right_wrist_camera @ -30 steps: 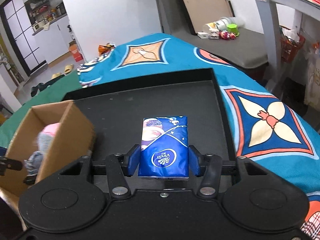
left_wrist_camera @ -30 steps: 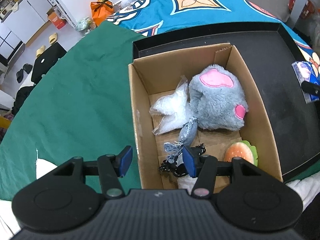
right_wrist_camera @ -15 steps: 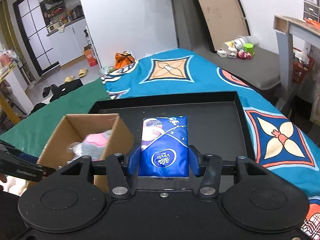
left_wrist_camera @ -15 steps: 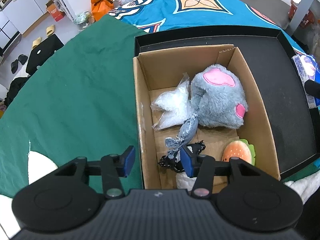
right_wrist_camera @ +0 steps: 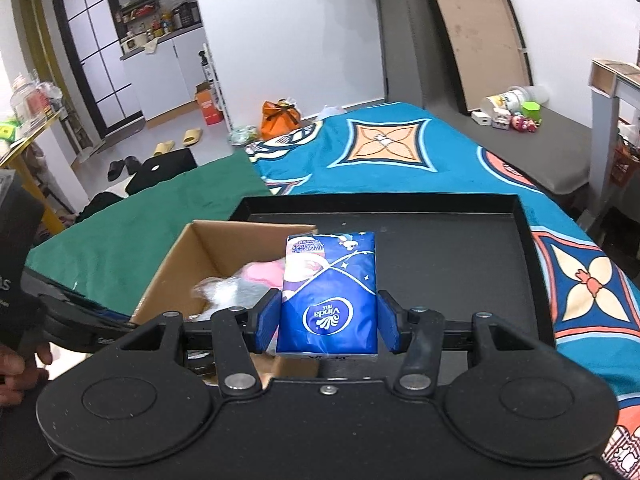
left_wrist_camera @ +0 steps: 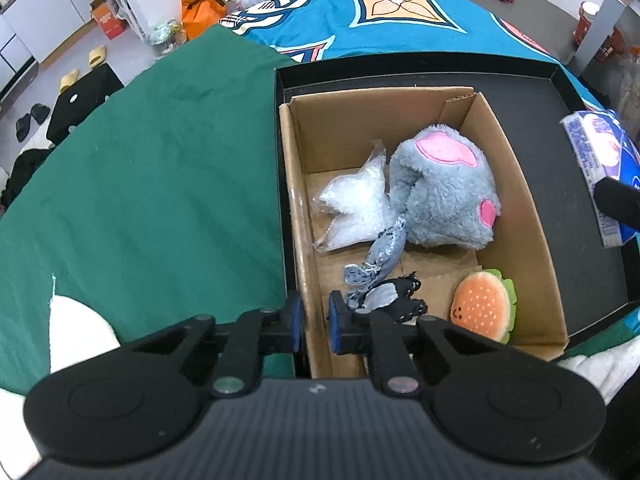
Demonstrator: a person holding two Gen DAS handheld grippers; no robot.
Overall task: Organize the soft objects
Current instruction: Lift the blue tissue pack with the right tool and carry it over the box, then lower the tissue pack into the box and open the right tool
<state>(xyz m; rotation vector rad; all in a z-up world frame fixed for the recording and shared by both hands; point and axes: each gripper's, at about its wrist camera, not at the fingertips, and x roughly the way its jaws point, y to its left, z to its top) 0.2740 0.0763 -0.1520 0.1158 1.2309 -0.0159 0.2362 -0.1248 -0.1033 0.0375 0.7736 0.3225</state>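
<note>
An open cardboard box [left_wrist_camera: 400, 120] stands in a black tray [left_wrist_camera: 580, 208]. In it lie a grey and pink plush [left_wrist_camera: 444, 196], a clear plastic bag [left_wrist_camera: 356, 208], a denim scrap [left_wrist_camera: 380, 256], a black item [left_wrist_camera: 404, 300] and a burger plush [left_wrist_camera: 480, 308]. My left gripper [left_wrist_camera: 316, 318] straddles the box's near left wall, and its jaws are closing on that wall. My right gripper [right_wrist_camera: 328, 322] is shut on a blue tissue pack [right_wrist_camera: 330, 292], held in the air above the box's right edge [right_wrist_camera: 176, 256]. The tissue pack [left_wrist_camera: 596, 152] also shows at the right of the left wrist view.
The tray [right_wrist_camera: 440, 248] sits on a bed with a green cloth [left_wrist_camera: 160, 184] to the left and a teal patterned cover [right_wrist_camera: 400, 148] beyond. A hand [right_wrist_camera: 16, 368] holds the left gripper. Slippers and an orange bag [right_wrist_camera: 280, 118] lie on the floor behind.
The left jaws went from wide open to closed on the box's left wall. The right gripper rose and carried the tissue pack leftward, from over the tray towards the box.
</note>
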